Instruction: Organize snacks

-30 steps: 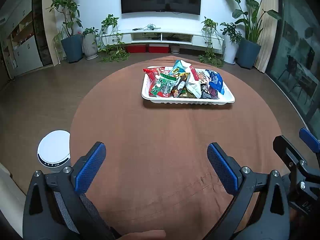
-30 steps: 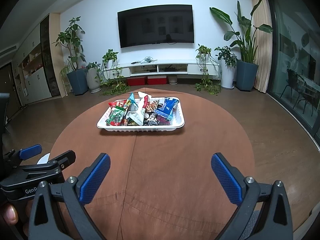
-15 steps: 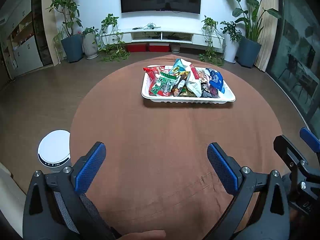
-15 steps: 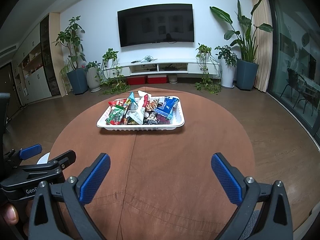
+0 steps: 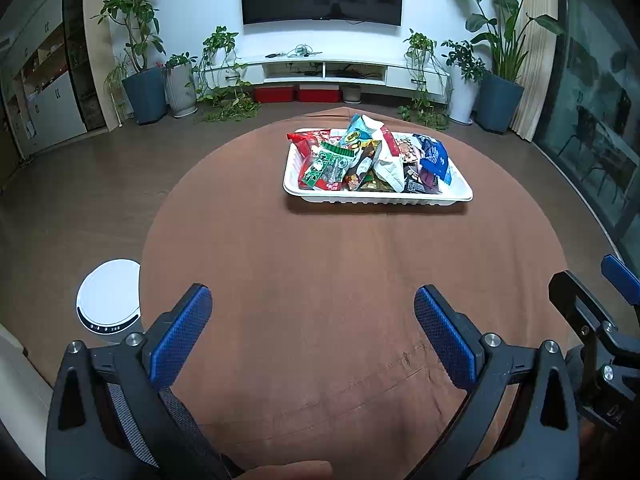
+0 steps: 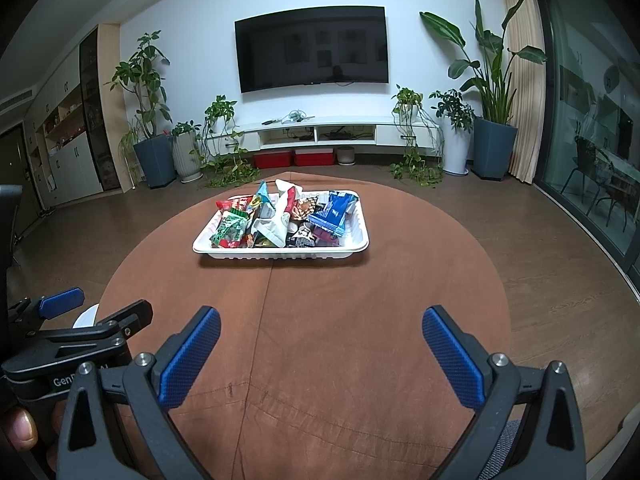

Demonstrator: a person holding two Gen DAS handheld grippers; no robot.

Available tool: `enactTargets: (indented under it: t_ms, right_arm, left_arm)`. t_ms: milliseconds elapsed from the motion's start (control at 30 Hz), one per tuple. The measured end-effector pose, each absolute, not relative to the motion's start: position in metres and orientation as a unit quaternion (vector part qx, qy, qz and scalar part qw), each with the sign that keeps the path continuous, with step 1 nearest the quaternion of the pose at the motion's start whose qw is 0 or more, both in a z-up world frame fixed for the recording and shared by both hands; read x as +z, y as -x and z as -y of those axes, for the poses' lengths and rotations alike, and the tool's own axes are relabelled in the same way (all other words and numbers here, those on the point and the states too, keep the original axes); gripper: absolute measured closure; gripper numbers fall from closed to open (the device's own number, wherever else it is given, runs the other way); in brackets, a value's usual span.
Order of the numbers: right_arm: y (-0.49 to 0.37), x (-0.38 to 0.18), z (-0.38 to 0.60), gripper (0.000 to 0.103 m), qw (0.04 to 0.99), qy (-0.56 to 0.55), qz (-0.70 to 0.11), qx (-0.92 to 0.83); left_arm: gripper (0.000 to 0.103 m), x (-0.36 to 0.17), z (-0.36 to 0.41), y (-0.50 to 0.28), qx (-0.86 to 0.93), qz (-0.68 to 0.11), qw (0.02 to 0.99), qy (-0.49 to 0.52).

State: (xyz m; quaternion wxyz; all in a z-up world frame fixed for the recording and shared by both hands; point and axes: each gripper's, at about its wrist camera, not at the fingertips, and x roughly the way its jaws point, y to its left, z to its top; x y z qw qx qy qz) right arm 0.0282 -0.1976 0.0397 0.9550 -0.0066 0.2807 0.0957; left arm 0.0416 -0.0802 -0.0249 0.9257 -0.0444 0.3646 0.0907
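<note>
Little has moved: snack tray (image 5: 456, 197) stays put, left gripper (image 5: 312, 322) and right gripper (image 6: 320, 334) jaws wide, empty.

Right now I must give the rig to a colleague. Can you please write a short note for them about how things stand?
Left gripper: jaws open, holding nothing, above the near part of the brown tablecloth.
Right gripper: jaws open, also holding nothing, beside the left one.
Snacks: all piled in the white tray on the far side of the table; none lies on the cloth.
Done: nothing visible yet.
Left: reach the tray and sort the packets.
</note>
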Motion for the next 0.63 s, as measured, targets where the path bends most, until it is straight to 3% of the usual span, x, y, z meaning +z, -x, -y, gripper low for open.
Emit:
enactTargets:
  t_ms: [633]
  right_arm:
    - [-0.019,0.031,0.214,0.000,0.951,-0.010,-0.295,0.088]
  left_arm:
    - [0.000,-0.026,0.069,-0.043,0.088,-0.352,0.931,0.042]
